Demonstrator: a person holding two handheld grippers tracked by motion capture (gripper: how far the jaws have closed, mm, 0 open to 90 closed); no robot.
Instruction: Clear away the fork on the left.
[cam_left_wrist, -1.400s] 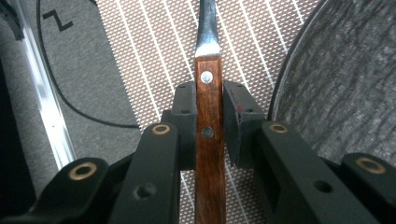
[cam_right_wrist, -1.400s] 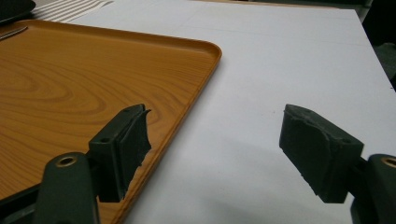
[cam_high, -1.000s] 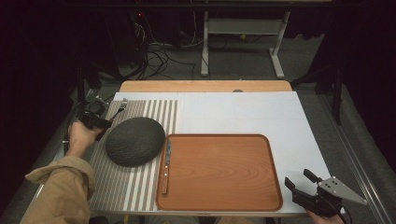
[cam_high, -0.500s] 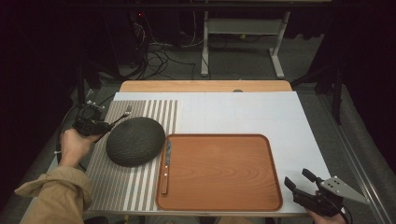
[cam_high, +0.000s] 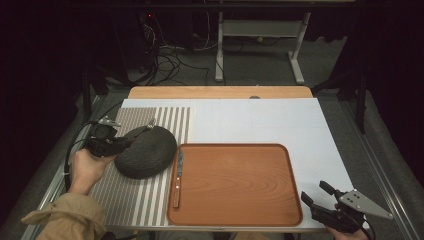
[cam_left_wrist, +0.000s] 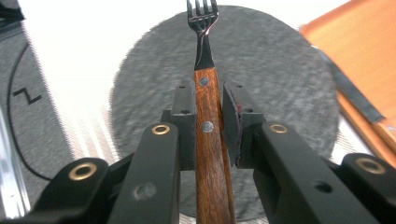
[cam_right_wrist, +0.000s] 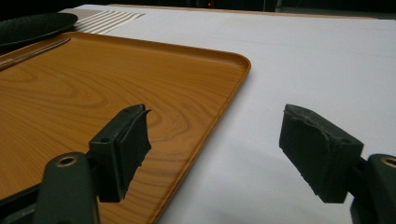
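While the left tongs (cam_left_wrist: 205, 121) clamp the wooden-handled steel fork (cam_left_wrist: 208, 140) lengthwise above the dark round plate (cam_left_wrist: 280, 93), the right tongs (cam_right_wrist: 215, 154) gape.

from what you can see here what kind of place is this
Probably a lab or recording studio staged for table-setting. A tabletop holds a striped placemat, dark plate and wooden tray, while the dark room behind shows loose cables and a bare desk frame.
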